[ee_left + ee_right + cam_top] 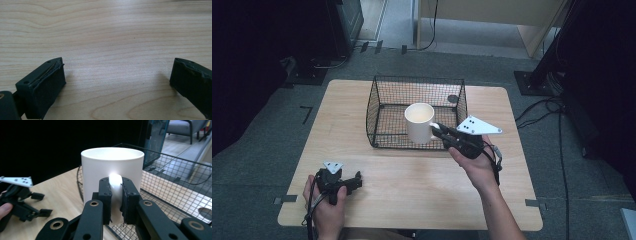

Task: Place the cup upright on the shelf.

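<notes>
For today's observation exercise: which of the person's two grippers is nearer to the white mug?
Right. The right gripper is clamped on the handle of the white mug at the wire basket. The left gripper rests open on the table, well short of the mug.

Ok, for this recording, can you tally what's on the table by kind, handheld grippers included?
White mug, held by its handle in the right gripper at the basket's front edge: 1
Black wire basket: 1
Handheld grippers, the left gripper open over the wooden table: 2
Total: 4
</notes>
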Demonstrator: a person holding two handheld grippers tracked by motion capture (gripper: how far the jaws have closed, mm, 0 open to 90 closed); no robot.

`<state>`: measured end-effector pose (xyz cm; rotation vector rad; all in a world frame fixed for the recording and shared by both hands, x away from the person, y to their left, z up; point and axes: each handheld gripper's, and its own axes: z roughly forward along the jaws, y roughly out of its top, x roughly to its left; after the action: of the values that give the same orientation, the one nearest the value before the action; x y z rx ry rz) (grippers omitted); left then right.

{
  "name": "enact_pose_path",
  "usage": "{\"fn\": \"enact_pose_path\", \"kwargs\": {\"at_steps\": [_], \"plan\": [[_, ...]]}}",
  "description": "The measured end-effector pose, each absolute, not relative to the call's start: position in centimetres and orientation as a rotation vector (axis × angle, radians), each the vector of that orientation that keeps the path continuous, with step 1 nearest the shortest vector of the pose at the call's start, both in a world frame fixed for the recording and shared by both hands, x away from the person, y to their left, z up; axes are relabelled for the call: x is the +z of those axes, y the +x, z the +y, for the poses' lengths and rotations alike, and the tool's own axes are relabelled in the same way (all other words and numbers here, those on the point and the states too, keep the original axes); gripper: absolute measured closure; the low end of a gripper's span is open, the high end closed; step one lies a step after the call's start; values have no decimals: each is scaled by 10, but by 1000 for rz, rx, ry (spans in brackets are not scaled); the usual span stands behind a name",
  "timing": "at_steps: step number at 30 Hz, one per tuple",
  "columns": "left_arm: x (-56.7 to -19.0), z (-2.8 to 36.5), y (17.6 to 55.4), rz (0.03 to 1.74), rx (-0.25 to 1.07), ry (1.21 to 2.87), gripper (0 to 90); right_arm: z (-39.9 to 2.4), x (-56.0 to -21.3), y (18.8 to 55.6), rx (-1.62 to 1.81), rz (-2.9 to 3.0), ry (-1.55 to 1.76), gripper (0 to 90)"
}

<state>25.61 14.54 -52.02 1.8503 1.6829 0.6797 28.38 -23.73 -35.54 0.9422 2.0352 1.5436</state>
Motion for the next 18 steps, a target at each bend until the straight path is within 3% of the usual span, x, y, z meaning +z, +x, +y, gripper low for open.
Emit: {"fn": "enact_pose_path", "kwargs": {"at_steps": [18], "plan": [[-520,145,256,1681,680,1852,0,-241,-367,324,1479,1948,1092,808]]}}
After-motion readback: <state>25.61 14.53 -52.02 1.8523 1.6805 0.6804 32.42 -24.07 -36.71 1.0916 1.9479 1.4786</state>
